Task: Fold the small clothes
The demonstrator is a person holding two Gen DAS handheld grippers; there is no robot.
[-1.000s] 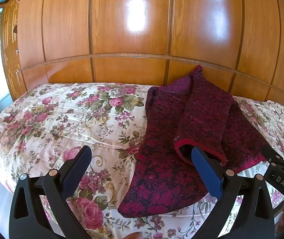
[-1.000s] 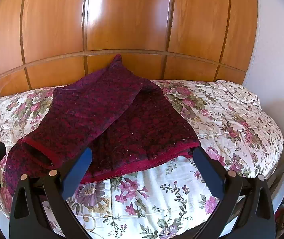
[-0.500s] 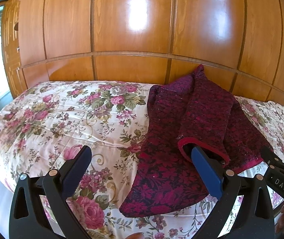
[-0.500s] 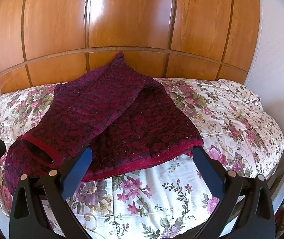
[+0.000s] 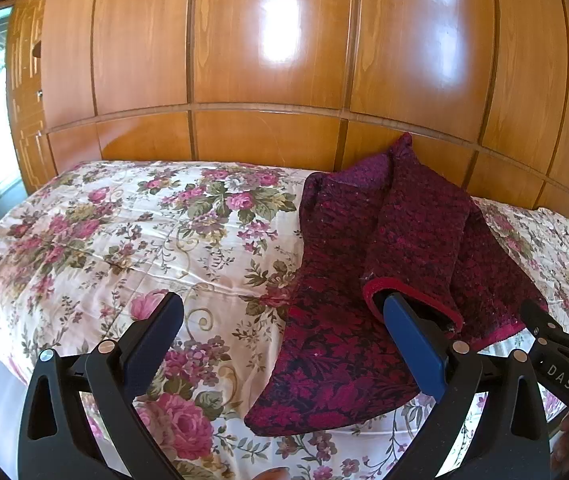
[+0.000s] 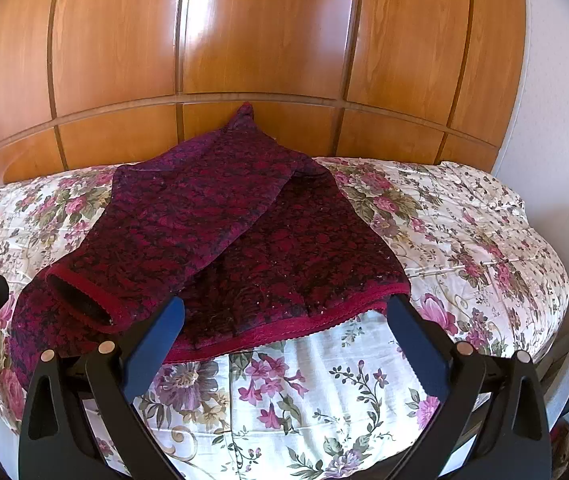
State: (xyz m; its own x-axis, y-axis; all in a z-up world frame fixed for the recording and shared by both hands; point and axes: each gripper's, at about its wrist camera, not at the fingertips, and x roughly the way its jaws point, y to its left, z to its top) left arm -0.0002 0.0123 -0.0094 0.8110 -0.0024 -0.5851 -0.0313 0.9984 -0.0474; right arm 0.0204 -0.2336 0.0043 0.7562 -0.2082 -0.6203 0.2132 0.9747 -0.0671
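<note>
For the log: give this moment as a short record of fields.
surface: bed with floral bedspread
garment: dark red patterned garment, lying on the bedspread
sleeve: one sleeve folded across the body, red cuff toward the cameras
left gripper: open, empty, above the bedspread
right gripper: open, empty, near the hem
backdrop: wooden panelled wall

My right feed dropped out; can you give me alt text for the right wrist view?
A dark red patterned garment, one sleeve folded across it, lies on a floral bedspread before a wooden headboard. The right gripper is open and empty near its hem.
</note>
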